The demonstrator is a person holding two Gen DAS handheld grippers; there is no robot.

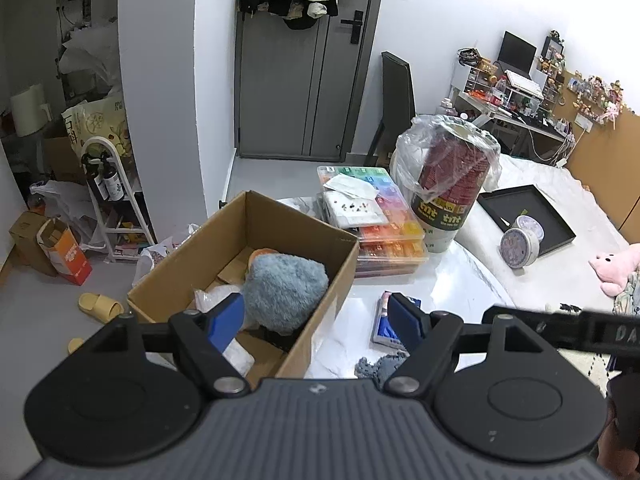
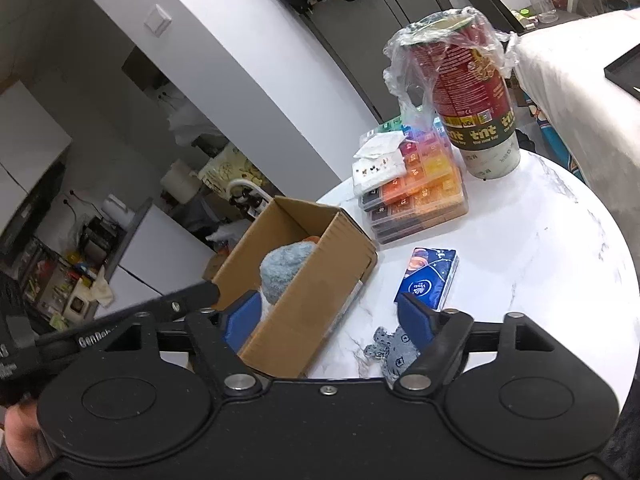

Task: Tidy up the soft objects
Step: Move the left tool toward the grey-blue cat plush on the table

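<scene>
An open cardboard box [image 1: 320, 240] [image 2: 320, 288] stands at the left edge of the round white marble table [image 2: 540, 260]. Inside it lies a fluffy blue-grey plush [image 1: 284, 288] [image 2: 284, 268] with something orange behind it. My left gripper [image 1: 316, 308] is open and empty, spanning the box's near right wall. My right gripper [image 2: 326, 306] is open too, over the same wall, nothing touching its pads. A small grey soft toy [image 1: 380, 364] [image 2: 394, 348] lies on the table near both right fingers. A pink plush [image 1: 616, 268] rests on the bed.
A blue tissue pack [image 2: 430, 280] lies beside the grey toy. Behind stand stacked colourful bead cases [image 1: 384, 232] [image 2: 420, 192] and a tall canister in a plastic bag [image 1: 448, 184] [image 2: 472, 92]. A black tray [image 1: 532, 216] and round tin [image 1: 520, 244] sit on the bed.
</scene>
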